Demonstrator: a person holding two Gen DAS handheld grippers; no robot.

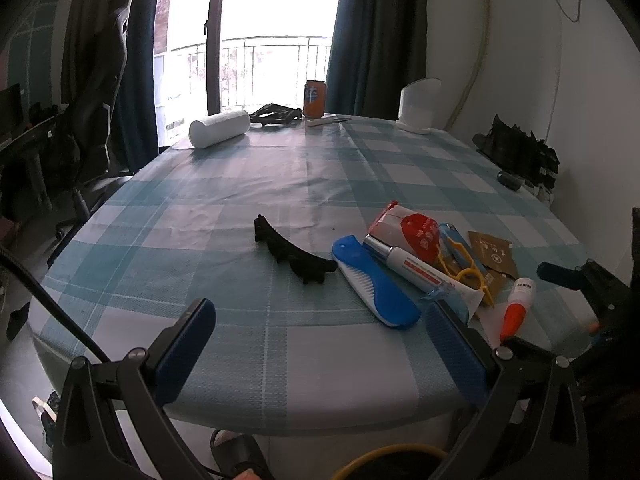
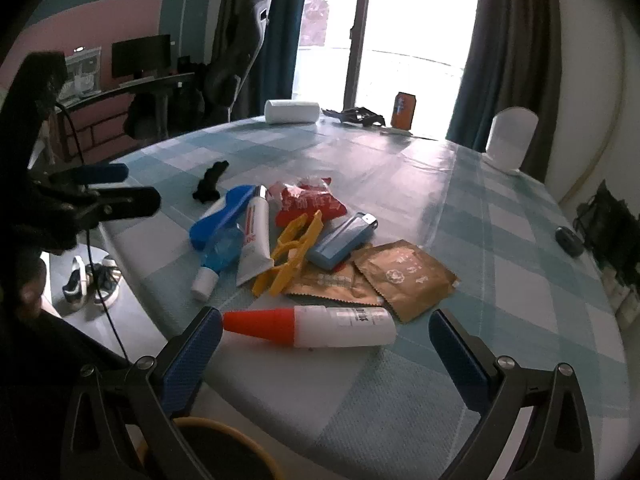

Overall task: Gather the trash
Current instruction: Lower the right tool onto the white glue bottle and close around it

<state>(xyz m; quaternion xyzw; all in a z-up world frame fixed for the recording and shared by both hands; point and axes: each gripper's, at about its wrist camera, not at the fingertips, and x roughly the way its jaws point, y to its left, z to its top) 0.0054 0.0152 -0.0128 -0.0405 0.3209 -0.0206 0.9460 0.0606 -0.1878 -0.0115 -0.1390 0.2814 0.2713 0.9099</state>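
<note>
- The left tool [image 1: 320, 344] hangs over the near edge of the desk [image 1: 280, 184] with its fingers wide apart and nothing between them.
- Ahead of it lies a black part [image 1: 294, 254]; the pile starts to its right with the blue comb [image 1: 374, 284].
- The right tool [image 2: 326, 344] is also spread wide and empty, low over the desk's near edge.
- The glue bottle [image 2: 316, 326] lies on the desk just ahead of the right tool, roughly centred between its fingers. Its long axis runs crosswise, from finger to finger, orange cap [image 2: 256, 322] toward the left finger.
- Behind the bottle, the brown sachets [image 2: 404, 276], yellow clip [image 2: 294, 256] and lighter [image 2: 344, 240] lie touching one another.
- The right tool is nearer the pile; closing on the bottle end to end looks awkward, so a turn of the wrist seems needed.
</note>
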